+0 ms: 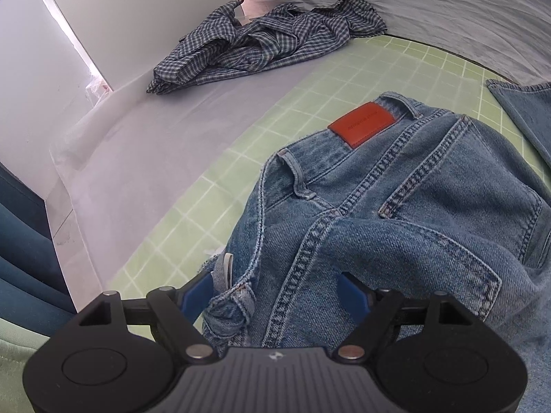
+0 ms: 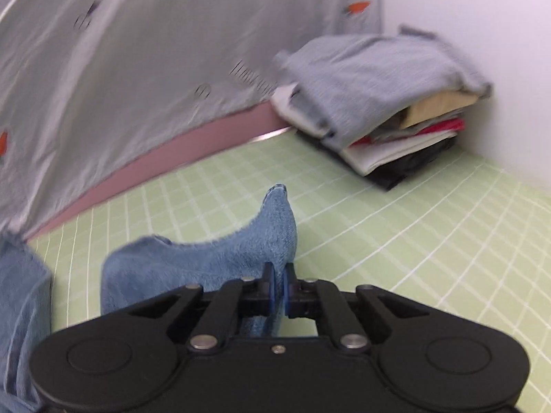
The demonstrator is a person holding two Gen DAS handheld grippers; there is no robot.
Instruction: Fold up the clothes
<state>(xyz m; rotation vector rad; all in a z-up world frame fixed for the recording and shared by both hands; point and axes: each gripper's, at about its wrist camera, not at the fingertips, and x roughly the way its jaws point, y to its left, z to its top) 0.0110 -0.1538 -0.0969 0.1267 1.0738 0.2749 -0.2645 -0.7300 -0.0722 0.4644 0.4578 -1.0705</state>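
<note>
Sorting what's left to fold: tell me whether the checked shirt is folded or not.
Not folded. The checked shirt lies crumpled in a loose heap on the grey sheet, with irregular creases and no flat, squared edges.

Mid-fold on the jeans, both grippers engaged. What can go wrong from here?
1. The left gripper stands open around the bunched jeans waistband: closing there may catch only a belt loop or uneven layers, skewing the fold.
2. The right gripper pinches just a thin denim edge, and that view is motion-blurred; the fabric could slip out.
3. A wide swing might drag denim into the folded stack.

Clothes stack (image 2: 382, 117) in mat's (image 2: 396, 241) corner
</note>
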